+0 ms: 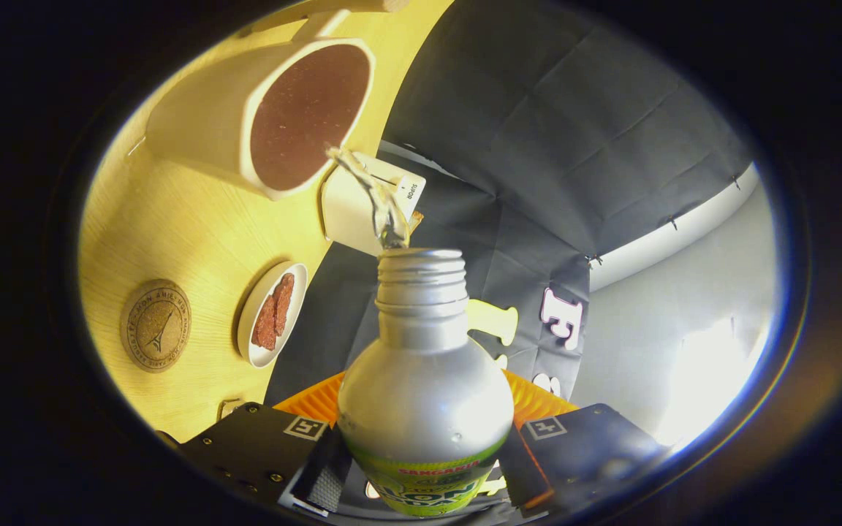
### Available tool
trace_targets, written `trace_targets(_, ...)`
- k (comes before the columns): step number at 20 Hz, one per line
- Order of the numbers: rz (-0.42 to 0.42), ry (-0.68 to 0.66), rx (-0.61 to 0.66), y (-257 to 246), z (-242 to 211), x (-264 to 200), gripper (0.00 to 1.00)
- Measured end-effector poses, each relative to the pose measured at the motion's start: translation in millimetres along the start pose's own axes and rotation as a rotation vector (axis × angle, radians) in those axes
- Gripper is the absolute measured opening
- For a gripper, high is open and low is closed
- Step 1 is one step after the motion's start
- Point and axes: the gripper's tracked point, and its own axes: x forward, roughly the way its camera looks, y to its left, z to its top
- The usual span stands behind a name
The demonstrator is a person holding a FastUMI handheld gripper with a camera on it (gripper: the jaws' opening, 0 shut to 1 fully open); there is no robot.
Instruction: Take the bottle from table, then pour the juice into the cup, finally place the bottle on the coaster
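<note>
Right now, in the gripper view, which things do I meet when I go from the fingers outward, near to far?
gripper, shut on the silver bottle → the bottle's open threaded mouth → thin stream of liquid → white cup on the wooden table.

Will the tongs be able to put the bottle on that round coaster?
Probably yes. The tongs grip the bottle, and the coaster lies bare on the table, beside the small dish.
</note>
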Motion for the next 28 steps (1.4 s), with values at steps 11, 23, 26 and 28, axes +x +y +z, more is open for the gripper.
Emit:
trace_targets(11, 0.008, -0.026, -0.081, -1, 7, -2, 0.82)
trace_targets(23, 0.016, -0.090, -0.214, 4, 25, -24, 0.82)
trace_targets(26, 0.030, -0.100, -0.246, 7, 27, -27, 0.82)
trace_targets(28, 0.037, -0.105, -0.264, 6, 28, -28, 0.82)
